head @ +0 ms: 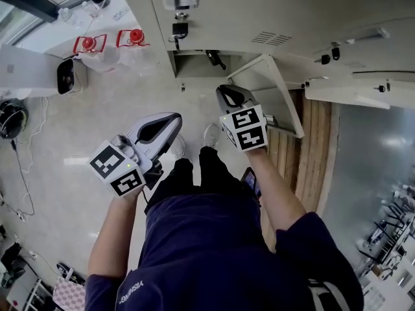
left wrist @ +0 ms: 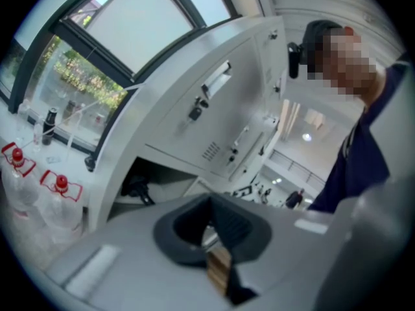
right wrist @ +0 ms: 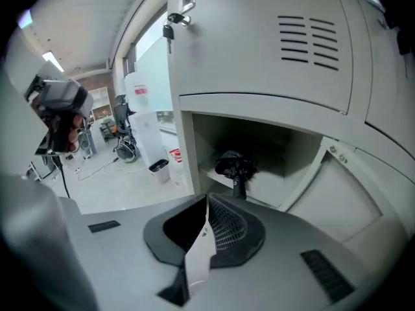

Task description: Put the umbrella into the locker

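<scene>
The black folded umbrella (head: pixel 214 59) lies inside the open bottom locker compartment (head: pixel 192 65), handle end toward the opening. It also shows in the right gripper view as the umbrella (right wrist: pixel 235 166) and in the left gripper view as the umbrella (left wrist: pixel 137 188). The compartment's door (head: pixel 272 86) stands swung open to the right. My right gripper (head: pixel 224 91) hovers in front of the opening, apart from the umbrella, jaws shut on nothing (right wrist: pixel 207 207). My left gripper (head: pixel 175 117) is lower and to the left, over the floor, jaws together and empty (left wrist: pixel 209 229).
Keys (right wrist: pixel 170 24) hang from the locker door above the open one. Two clear bottles with red caps (head: pixel 110 42) stand on the floor left of the lockers. A white box (head: pixel 32 70) and cables lie at far left. A wooden strip (head: pixel 314 144) runs at right.
</scene>
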